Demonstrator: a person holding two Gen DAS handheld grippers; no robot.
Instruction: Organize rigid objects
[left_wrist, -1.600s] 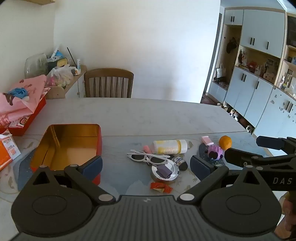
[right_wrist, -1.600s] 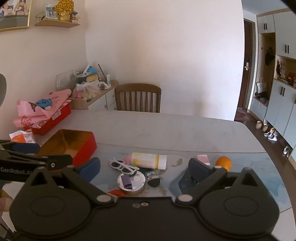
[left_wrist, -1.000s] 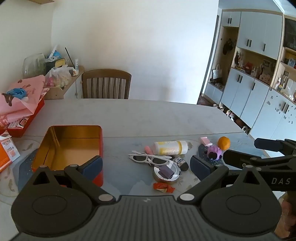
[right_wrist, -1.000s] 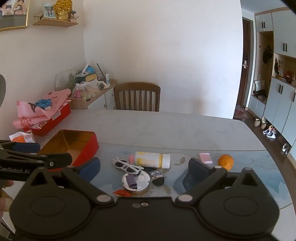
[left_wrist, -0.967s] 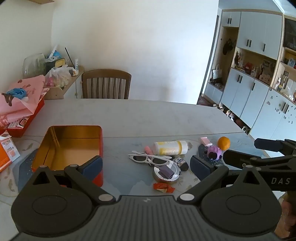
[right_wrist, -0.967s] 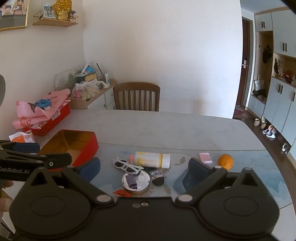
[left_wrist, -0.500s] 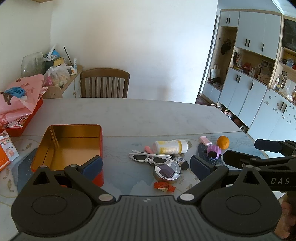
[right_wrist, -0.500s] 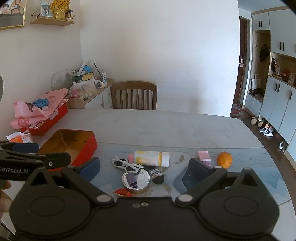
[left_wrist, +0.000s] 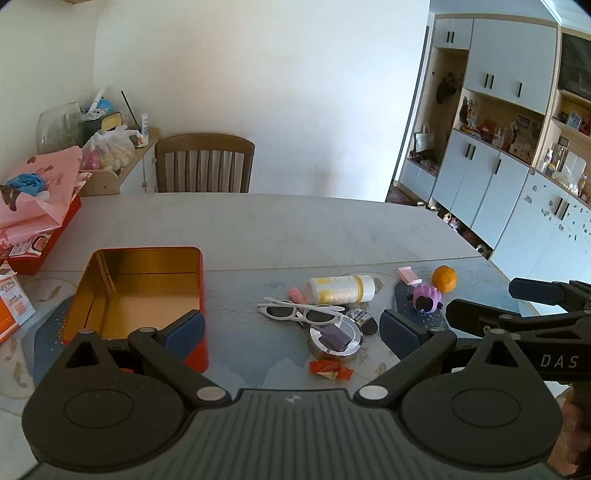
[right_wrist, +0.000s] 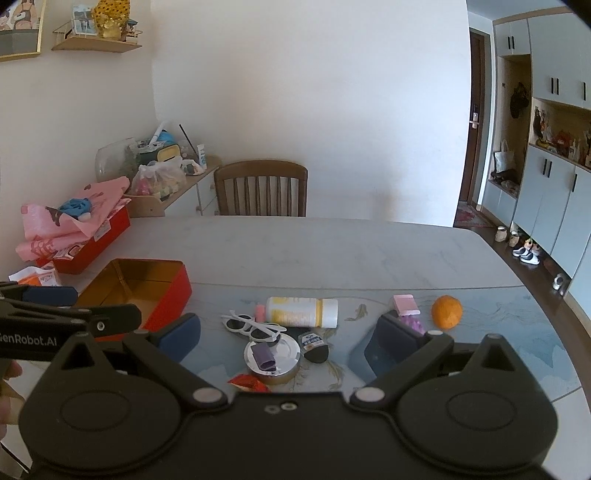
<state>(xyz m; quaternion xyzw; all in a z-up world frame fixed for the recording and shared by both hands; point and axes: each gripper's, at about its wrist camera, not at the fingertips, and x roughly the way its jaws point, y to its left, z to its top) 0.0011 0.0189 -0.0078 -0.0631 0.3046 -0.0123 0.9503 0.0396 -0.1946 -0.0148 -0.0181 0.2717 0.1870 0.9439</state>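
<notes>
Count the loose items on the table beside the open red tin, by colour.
White: 2, sunglasses, bottle
Pink: 2, eraser, small piece
Purple: 2, toy, block
Orange: 1, fruit
Silver: 1, round tin
Red: 1, wrapper
Black: 1, pebble-shaped item
Total: 10

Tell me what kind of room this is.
Most likely a home dining area: a large pale table with a wooden chair at its far side, and built-in cabinets with open shelves of household knick-knacks along the wall.

Tin (left_wrist: 140, 288) at left of table (left_wrist: 295, 229). Right of it: bottle (left_wrist: 341, 289) behind sunglasses (left_wrist: 301, 314); round lid (left_wrist: 336, 338) in front; orange (left_wrist: 444, 279) far right.
</notes>
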